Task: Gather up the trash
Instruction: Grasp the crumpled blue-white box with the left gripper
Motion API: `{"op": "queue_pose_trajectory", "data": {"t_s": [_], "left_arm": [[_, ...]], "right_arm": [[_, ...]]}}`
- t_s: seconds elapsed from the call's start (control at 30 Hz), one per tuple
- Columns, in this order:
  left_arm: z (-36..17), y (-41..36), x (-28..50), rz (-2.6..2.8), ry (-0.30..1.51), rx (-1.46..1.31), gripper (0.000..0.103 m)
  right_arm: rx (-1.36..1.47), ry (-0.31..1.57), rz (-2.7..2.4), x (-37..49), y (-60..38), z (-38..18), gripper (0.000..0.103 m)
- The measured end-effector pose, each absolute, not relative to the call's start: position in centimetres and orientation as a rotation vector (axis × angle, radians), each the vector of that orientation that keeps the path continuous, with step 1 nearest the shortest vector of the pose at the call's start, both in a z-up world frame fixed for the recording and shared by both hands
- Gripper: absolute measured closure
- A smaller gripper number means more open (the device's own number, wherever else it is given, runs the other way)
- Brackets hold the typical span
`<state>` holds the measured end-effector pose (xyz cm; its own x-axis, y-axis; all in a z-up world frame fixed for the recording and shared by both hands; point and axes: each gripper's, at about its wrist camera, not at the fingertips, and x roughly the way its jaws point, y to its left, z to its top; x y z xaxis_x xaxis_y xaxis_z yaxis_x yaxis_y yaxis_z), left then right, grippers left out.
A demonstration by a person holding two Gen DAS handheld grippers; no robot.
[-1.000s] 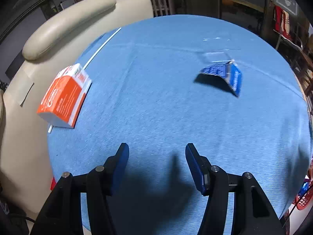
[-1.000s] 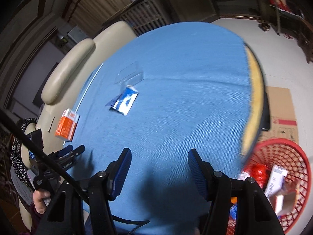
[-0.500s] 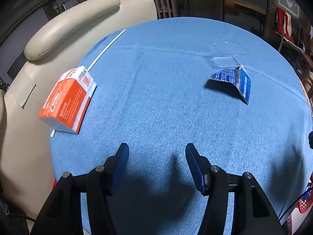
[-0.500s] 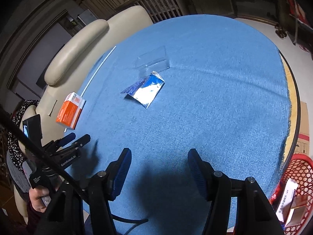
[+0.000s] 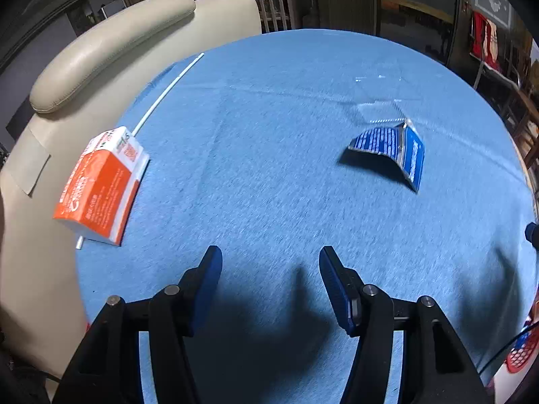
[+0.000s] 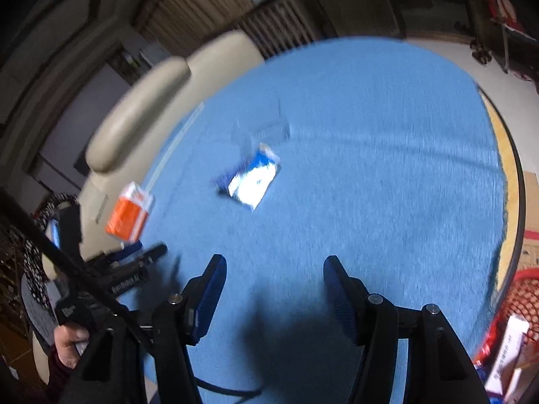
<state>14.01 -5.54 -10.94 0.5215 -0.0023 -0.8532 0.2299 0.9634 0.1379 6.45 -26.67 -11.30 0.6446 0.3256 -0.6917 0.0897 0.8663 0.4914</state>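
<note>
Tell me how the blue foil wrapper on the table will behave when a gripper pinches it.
The blue foil wrapper is creased and tented off the blue tablecloth, so it is probably thin, light and crushable. Its glossy face suggests it may slip between the pads. It should not roll.

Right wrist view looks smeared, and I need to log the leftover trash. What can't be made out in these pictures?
- Blue wrapper: print unreadable in the right wrist view, motion blur.
- Orange box: small print too fine in the left wrist view.
- Clear plastic piece: outline barely separates from the blue tablecloth.
- Red basket: cut off by the frame edge; contents partly seen.
</note>
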Motion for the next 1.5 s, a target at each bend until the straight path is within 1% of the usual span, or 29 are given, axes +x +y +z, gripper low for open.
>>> {"op": "queue_pose_trajectory", "data": {"t_s": [0.13,0.33,0.53,0.67,0.87,1.03,1.07,1.2,1.3,1.37,1.47,1.5], "left_arm": [[-10.3,-6.2,14.9,-0.161,1.004,0.2,0.042],[-9.6,-8.9,16.0,-0.224,0.967,0.186,0.042],[-9.2,-12.8,17.3,-0.305,0.927,0.206,0.042],[-9.3,-15.2,18.7,-0.389,0.92,0.218,0.032],[-10.7,-18.1,20.6,-0.495,0.974,0.274,0.032],[-12.6,-18.7,22.3,-0.481,1.048,0.275,0.031],[-12.7,-18.8,22.4,-0.475,1.041,0.277,0.029],[-13.0,-19.0,22.0,-0.476,0.999,0.283,0.028],[-12.6,-18.0,21.6,-0.493,0.985,0.222,0.034],[-12.4,-17.8,21.2,-0.494,0.962,0.219,0.044],[-11.7,-17.5,20.2,-0.483,0.92,0.248,0.053],[-11.5,-17.3,19.9,-0.484,0.909,0.251,0.071]], "right_arm": [[0.562,0.752,0.114,6.8,-28.0,-11.9,0.039],[0.616,0.674,0.108,9.4,-29.8,-13.9,0.039],[0.699,0.667,0.127,10.6,-30.2,-15.8,0.039],[0.723,0.66,0.128,10.5,-30.8,-16.1,0.039],[0.753,0.614,0.117,10.0,-31.6,-16.5,0.039],[0.785,0.598,0.106,10.1,-32.2,-16.9,0.039],[0.792,0.598,0.102,10.1,-32.3,-17.0,0.039],[0.783,0.599,0.092,10.4,-32.1,-16.9,0.039],[0.774,0.6,0.086,10.5,-31.9,-16.9,0.039],[0.775,0.598,0.08,10.5,-31.9,-16.9,0.039],[0.777,0.597,0.072,10.5,-31.9,-16.9,0.039],[0.777,0.597,0.07,10.5,-31.9,-16.9,0.039]]}}
